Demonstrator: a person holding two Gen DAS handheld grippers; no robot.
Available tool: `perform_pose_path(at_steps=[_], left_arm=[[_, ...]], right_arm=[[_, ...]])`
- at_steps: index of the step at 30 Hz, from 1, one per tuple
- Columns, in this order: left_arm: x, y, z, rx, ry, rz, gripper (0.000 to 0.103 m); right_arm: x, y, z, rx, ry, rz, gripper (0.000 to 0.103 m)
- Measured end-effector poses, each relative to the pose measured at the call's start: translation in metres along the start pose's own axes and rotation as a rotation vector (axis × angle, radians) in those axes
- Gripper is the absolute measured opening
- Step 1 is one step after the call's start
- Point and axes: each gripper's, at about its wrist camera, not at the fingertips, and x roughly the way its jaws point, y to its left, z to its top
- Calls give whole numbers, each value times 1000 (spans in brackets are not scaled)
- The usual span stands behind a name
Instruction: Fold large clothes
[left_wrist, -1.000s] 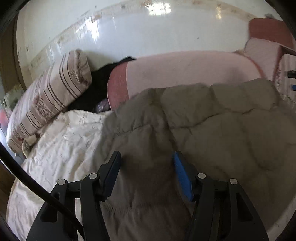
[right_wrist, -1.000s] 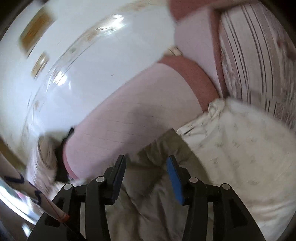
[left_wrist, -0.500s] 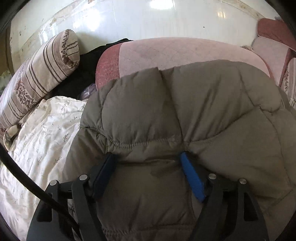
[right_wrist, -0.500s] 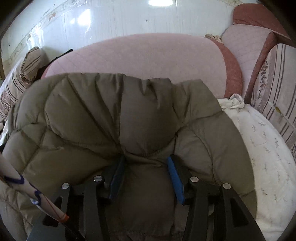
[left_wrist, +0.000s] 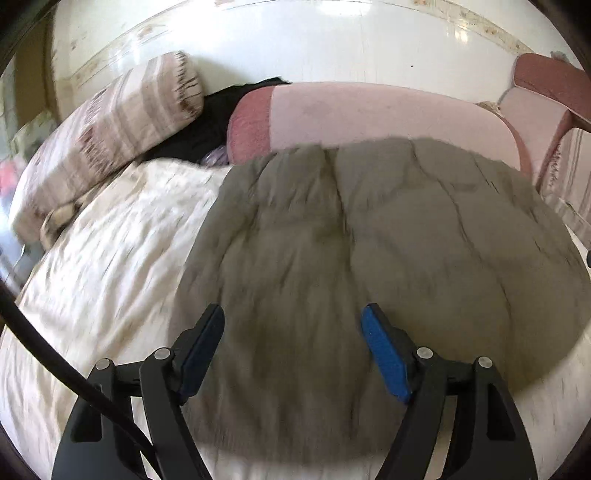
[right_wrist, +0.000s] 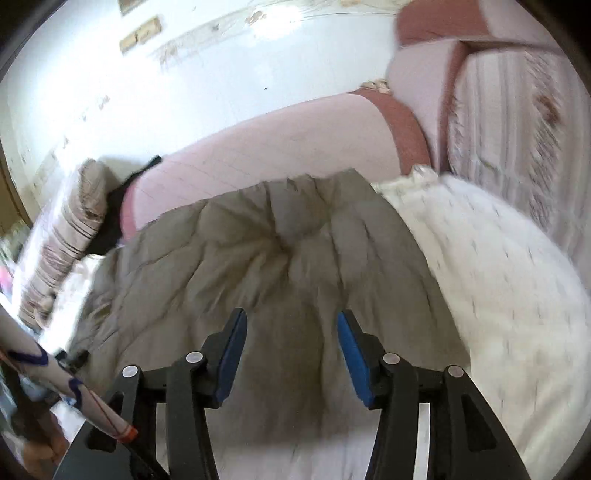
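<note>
Blurring throughout; quilted jacket (left_wrist: 369, 240) lying on bed (left_wrist: 92, 295); left gripper (left_wrist: 293, 328) standing wide, right gripper (right_wrist: 291, 332) just widening, both gripping nothing.

Puffy grey-brown quilted cloth jacket (left_wrist: 388, 240), soft and matt, with stitched lines. Under it, crinkly cream cotton sheet (left_wrist: 110, 266). Behind, fuzzy pink cloth cushion (left_wrist: 369, 114) and striped cloth pillow (left_wrist: 122, 122). Shiny, smooth white wall (right_wrist: 147, 92). Black plastic fingers with blue rubbery pads (left_wrist: 384, 354).

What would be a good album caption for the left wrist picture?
Open left gripper above a grey puffy jacket lying on a cream bedspread.
</note>
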Motion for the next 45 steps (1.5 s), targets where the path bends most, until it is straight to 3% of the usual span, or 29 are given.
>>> perform_pose_path(at_steps=[3,6,12,17,21,27,31,35,38,43,45], left_arm=[[-31,3,-37,-35,41,2,76],[-53,10,-55,-85,57,18,76],[-79,2,-54,-85,-8,77,76],[-67,-6,-38,-91,-62,108,76],[-36,-5,-28,-70,-87,152,76],[7,2,-19,-46,-4,133,79],[22,1,-18,-22,41,121,81],[17,6,-19,-44,26,107,81],[3,23,-13,-123,17,63,81],[-1,66,-10,-277,48,110,81],[11,86,-15,-358,125,105,81]], right_arm=[[-28,-1,-37,74,2,24,55],[-37,6,-50,97,22,31,54],[-45,36,-53,62,-39,49,50],[-29,57,-52,-31,-106,-25,50],[-2,66,-45,-119,-131,-71,50],[56,61,-48,-167,-4,-109,51],[72,60,-53,-200,47,-121,51],[62,45,-46,-117,44,-46,51],[38,13,-29,53,0,81,51],[-1,-60,-9,228,-119,-12,53],[-8,-94,-9,309,-122,-39,53]])
